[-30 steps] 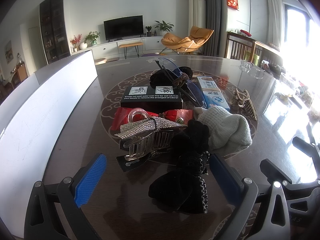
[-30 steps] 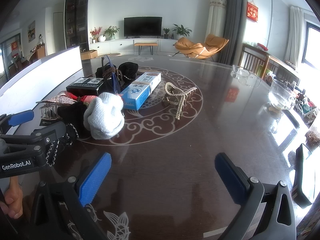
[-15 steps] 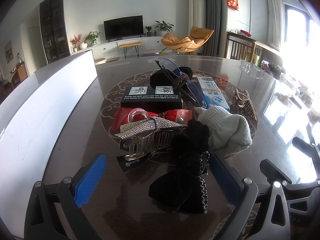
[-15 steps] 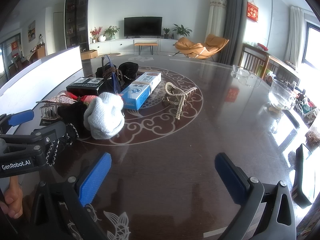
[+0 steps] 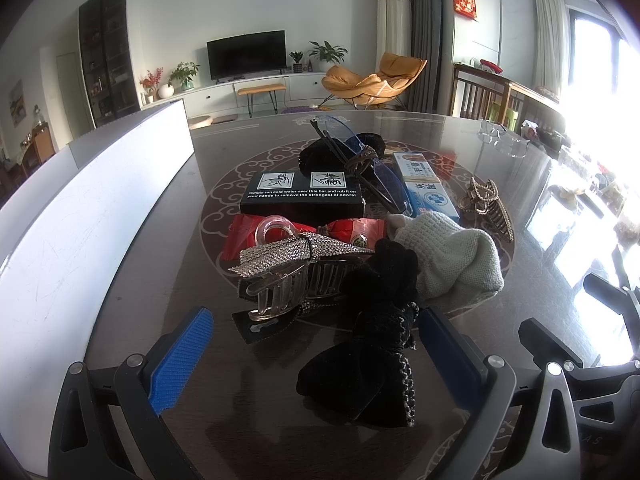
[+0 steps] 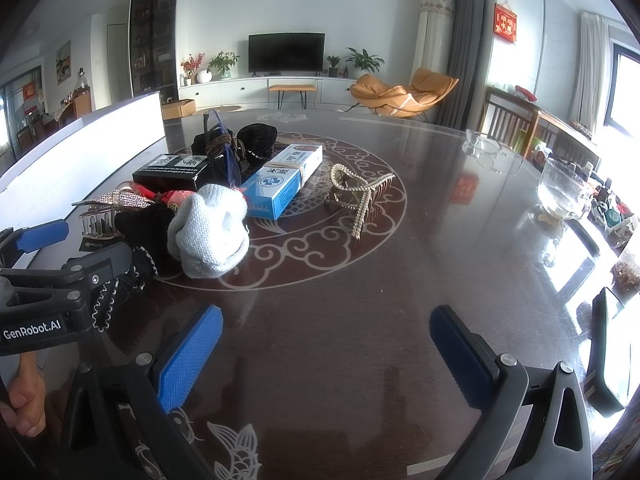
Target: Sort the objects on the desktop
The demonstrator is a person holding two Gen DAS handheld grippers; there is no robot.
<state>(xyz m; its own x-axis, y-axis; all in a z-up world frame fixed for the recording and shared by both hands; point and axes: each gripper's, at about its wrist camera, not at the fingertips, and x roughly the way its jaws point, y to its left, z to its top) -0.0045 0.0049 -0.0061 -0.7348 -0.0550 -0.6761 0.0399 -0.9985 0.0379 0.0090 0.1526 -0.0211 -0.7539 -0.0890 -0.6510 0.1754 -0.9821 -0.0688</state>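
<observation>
The black bow (image 5: 376,360) is framed by the left gripper (image 5: 316,356), jaws wide open and empty — the right gripper (image 6: 324,344) likewise. The tangled hair claw (image 5: 288,276) could be dragged along.

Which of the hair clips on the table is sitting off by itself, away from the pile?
The pearl-trimmed claw clip, alone on bare table right of the blue box. The rhinestone bow clip and the black velvet bow are bunched in the pile.
</observation>
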